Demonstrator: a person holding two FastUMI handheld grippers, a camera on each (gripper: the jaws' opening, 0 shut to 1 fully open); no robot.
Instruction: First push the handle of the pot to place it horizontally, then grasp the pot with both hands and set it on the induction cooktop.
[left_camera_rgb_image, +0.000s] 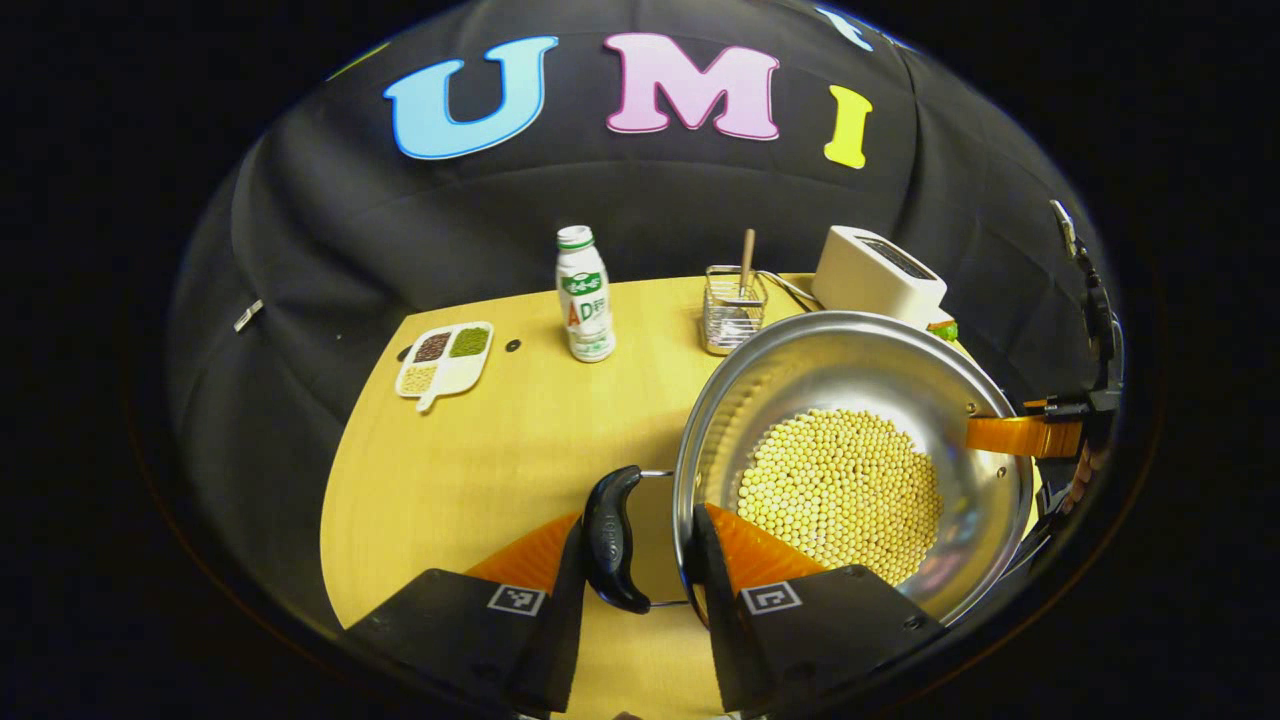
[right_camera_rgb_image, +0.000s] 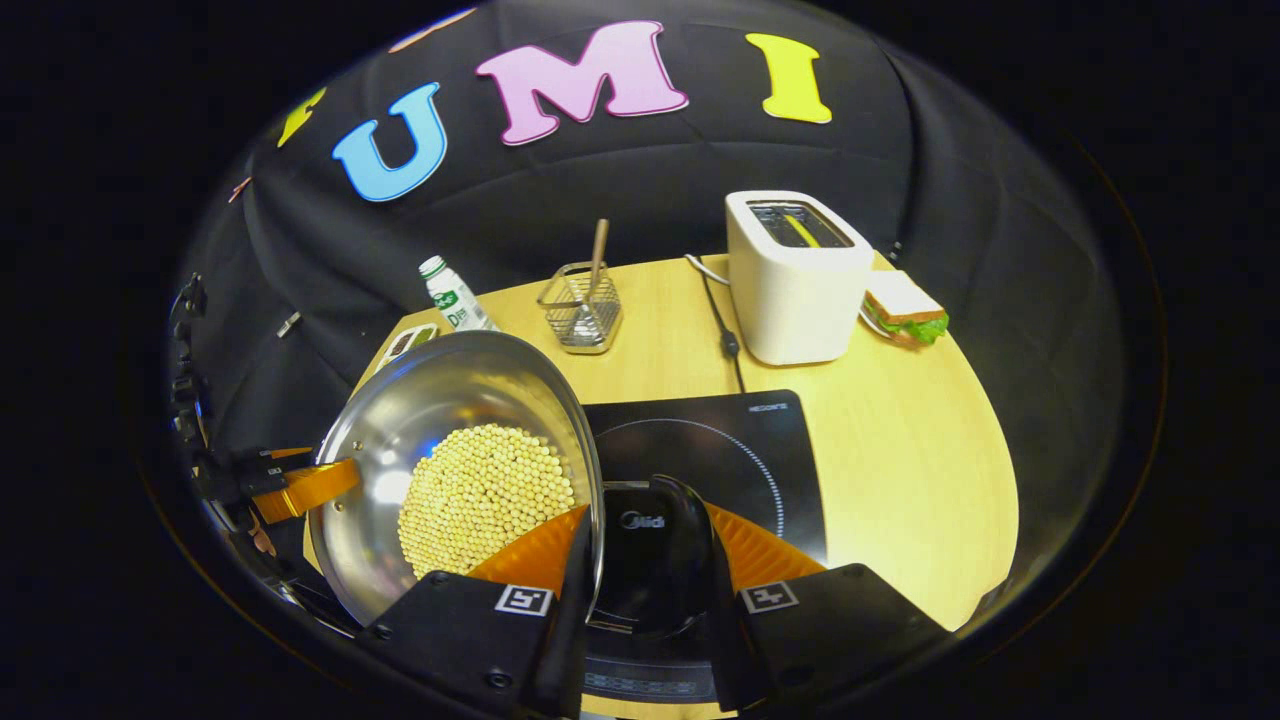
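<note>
A steel pot holding yellow beans hangs between both grippers. My left gripper is shut on the pot's black side handle, its right finger just inside the rim. In the right gripper view my right gripper is shut on the opposite black handle, with its left finger inside the pot. The black induction cooktop lies just right of the pot and partly under it. Each view also shows the other gripper's finger at the far rim.
A white toaster with a cord stands behind the cooktop, and a sandwich lies to its right. A wire basket with a stick, a bottle and a divided dish of beans sit along the back of the wooden table.
</note>
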